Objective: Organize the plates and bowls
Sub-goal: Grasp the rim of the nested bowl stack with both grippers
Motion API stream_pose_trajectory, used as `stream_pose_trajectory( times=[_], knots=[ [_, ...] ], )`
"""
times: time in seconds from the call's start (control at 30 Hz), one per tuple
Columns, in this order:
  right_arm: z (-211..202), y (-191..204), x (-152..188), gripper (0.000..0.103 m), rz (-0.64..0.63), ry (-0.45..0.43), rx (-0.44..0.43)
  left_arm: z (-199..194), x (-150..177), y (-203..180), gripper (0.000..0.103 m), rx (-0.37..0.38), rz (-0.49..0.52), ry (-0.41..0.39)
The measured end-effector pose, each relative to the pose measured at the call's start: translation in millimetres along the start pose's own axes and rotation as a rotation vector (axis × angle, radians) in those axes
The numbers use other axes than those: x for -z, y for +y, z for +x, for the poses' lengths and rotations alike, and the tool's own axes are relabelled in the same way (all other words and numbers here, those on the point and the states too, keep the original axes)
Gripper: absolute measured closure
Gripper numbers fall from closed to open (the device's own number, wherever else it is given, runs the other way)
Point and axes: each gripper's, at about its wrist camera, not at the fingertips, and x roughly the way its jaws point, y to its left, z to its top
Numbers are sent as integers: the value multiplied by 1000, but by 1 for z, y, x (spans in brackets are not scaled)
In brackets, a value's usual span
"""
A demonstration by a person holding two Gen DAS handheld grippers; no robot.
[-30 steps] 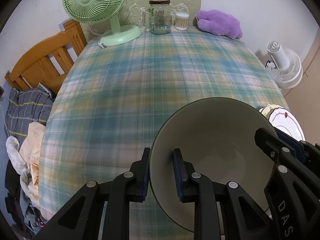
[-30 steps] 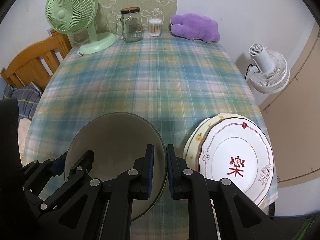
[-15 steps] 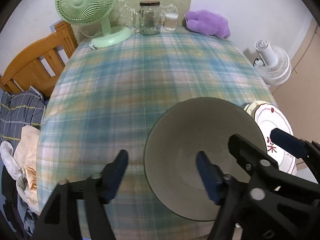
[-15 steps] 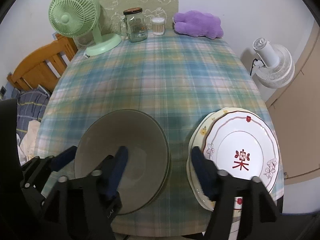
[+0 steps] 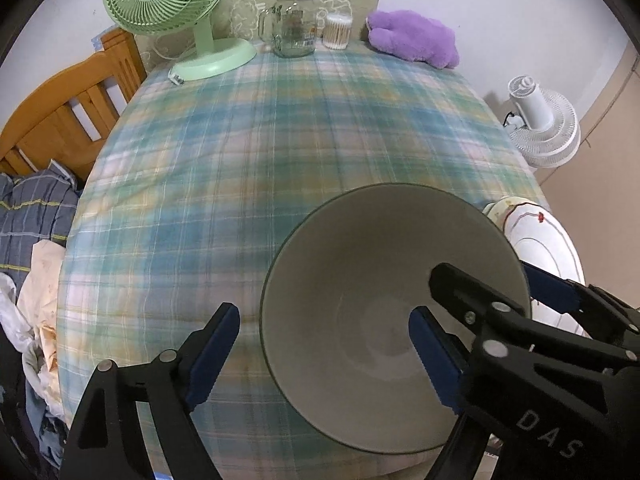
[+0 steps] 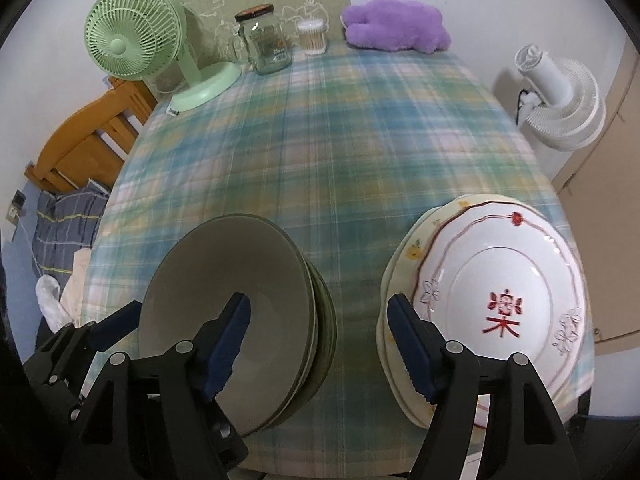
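Middle of the table lying open

Stacked bowls [image 6: 240, 312] and plates [image 6: 492, 308] are crowding the near edge; the green fan [image 6: 136, 40], jar [image 6: 266, 40] and purple plush [image 6: 394, 26] are lining the far edge.

On the worktop [image 6: 340, 152] nearest me, stacked bowls [image 6: 240, 320] sit left of stacked plates [image 6: 500, 300]. Along the far edge: fan [image 6: 132, 40], jar [image 6: 266, 40], a small container [image 6: 312, 36], plush toy [image 6: 396, 26].

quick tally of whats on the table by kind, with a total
bowls: 1 stack; how many are nested is not clear
plates: 2, stacked
green fan: 1
glass jar: 1
cotton swab tub: 1
purple plush: 1
total: 7, counting the bowl stack as 1
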Motion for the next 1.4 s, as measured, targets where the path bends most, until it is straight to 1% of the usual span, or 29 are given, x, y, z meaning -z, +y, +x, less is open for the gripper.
stream_pose_trajectory(
  times=[0.13,0.23,0.3,0.37,0.4,0.5,0.57,0.63,0.67,0.73,0.87,1.0,1.17,1.23,1.4],
  knots=[
    [13,-4,-5,29,-3,38,-65,4,-1,0,15,-19,-29,17],
    [20,-6,-10,29,-13,65,-83,7,-2,1,15,-34,-56,34],
    [25,-7,-12,32,-18,84,-106,9,-2,0,15,-45,-70,44],
    [30,-7,-13,39,-26,104,-134,11,-2,0,15,-54,-76,52],
    [33,-6,-13,40,-30,116,-149,12,-1,1,15,-59,-81,59],
    [41,-7,-14,50,-30,151,-190,15,1,2,15,-74,-93,76],
    [46,-7,-13,57,-32,167,-193,17,2,2,16,-78,-97,81],
    [48,-8,-13,65,-28,177,-177,18,3,7,16,-63,-116,90],
    [48,-9,-13,65,-24,176,-178,18,3,8,16,-55,-118,93],
    [46,-7,-13,65,-39,173,-171,19,2,9,16,-44,-110,96],
    [47,-10,-12,65,-22,174,-167,22,-2,7,16,-18,-73,95],
    [47,-8,-12,65,-6,173,-150,27,-5,8,17,36,-47,104],
    [46,-6,-9,64,12,172,-119,33,-6,9,19,108,-4,96],
    [45,-5,-9,64,22,170,-105,36,-7,9,21,128,1,99],
    [43,-2,-6,62,38,156,-73,40,-6,16,21,190,2,89]
  ],
)
